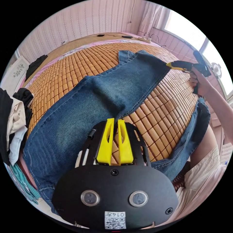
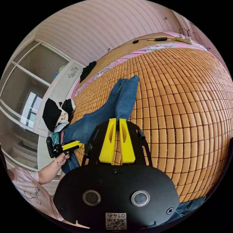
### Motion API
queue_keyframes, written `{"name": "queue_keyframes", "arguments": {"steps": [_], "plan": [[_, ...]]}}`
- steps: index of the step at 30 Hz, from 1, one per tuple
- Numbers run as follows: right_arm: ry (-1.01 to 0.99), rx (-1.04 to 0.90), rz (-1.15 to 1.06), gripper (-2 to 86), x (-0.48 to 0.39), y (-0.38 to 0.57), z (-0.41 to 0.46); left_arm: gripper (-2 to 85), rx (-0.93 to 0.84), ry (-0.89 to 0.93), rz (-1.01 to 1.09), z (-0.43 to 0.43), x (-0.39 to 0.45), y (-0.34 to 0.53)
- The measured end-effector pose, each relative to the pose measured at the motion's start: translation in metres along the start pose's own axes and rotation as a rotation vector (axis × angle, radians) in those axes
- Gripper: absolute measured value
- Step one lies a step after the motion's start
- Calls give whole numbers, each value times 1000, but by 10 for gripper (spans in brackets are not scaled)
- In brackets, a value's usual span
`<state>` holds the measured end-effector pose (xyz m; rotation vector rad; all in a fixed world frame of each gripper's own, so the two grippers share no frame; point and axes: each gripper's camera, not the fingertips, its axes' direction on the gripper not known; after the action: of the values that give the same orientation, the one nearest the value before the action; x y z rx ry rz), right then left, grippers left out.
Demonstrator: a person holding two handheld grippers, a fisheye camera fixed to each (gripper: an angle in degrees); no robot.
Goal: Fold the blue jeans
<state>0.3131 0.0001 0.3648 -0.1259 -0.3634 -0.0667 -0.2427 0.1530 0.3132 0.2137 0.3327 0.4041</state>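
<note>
Right hand-held gripper closed on blue jeans atop bamboo mat.

The blue jeans lie spread flat, faded along the thigh; one leg stretches away; the other leg hangs over the near edge.

A: What colours lie ahead of the tongs?
B: Faded blue jeans with orange stitching, on an orange-brown tiled mat.
A: And the tongs themselves?
B: Yellow, on a black body; pink striped wall beyond
</note>
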Motion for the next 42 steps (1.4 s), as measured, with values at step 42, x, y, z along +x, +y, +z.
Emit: {"name": "queue_keyframes", "arguments": {"steps": [42], "plan": [[406, -126, -427, 5, -129, -51, -92, 48, 271, 126, -83, 42, -9, 92]]}}
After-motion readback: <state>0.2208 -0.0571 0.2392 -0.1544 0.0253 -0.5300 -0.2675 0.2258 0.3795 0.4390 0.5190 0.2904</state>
